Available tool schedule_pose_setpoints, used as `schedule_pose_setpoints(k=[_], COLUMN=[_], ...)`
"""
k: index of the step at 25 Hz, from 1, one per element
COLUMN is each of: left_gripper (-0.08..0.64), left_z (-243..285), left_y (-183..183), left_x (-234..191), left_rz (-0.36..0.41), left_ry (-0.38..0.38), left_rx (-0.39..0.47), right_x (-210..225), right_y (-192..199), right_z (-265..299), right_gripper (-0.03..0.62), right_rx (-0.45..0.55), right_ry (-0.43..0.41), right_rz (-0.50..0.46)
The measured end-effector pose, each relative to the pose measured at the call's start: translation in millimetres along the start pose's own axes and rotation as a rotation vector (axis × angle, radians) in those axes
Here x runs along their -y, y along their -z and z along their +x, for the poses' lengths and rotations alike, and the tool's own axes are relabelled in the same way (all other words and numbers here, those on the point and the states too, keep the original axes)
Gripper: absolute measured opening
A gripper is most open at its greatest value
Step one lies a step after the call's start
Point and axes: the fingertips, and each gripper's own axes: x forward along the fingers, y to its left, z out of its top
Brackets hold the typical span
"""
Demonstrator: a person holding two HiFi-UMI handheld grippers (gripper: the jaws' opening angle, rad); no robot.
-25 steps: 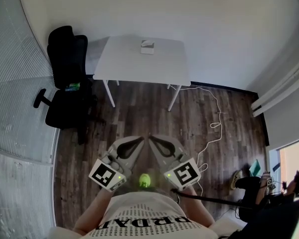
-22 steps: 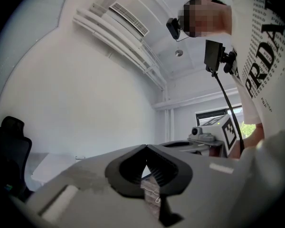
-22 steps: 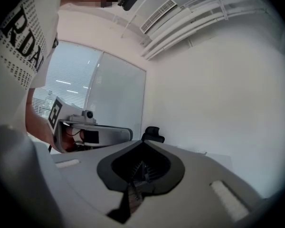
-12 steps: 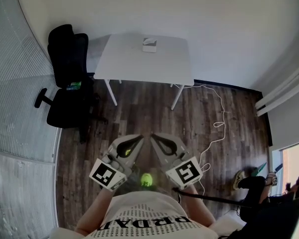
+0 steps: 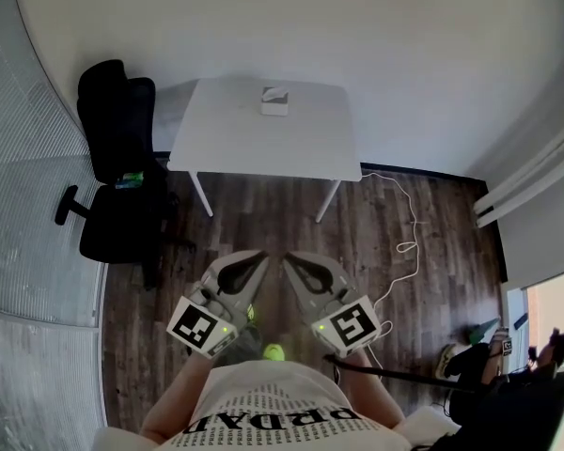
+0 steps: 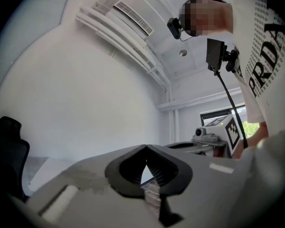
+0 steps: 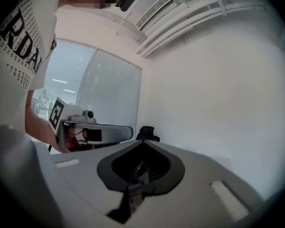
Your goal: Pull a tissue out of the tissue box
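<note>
The grey left tongs [image 5: 261,256] and the grey right tongs [image 5: 288,257] are held side by side, with their tips nearly touching. Both are closed and hold nothing. Under them is the dark brown wood floor [image 5: 263,214]. A thin white cable [image 5: 406,242] lies on it, right of the right tongs. Far ahead of the tips stands the flat white table [image 5: 235,144]. The small white tissue box [image 5: 274,101] sits near its far edge, by the white wall [image 5: 310,26]. It may have a tissue poking up, but it is too small to tell. I cannot tell which way its long side points either. A black office chair [image 5: 117,158] stands left of the table.
</note>
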Motion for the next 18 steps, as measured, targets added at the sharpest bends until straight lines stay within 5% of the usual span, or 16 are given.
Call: schedule_pose_setpoints(k=[18], left_gripper=[-0.003], left_z=[50.3], left_y=[-28.7], left_x=[-121.1], left_rz=[-0.006], left_ry=[0.075], left_rx=[0.030], right_x=[69.6], right_y=[-19.6], right_z=[115.5], right_gripper=[0.009], right_rx=[-0.006], right_ry=[0.066], right_rz=[-0.010])
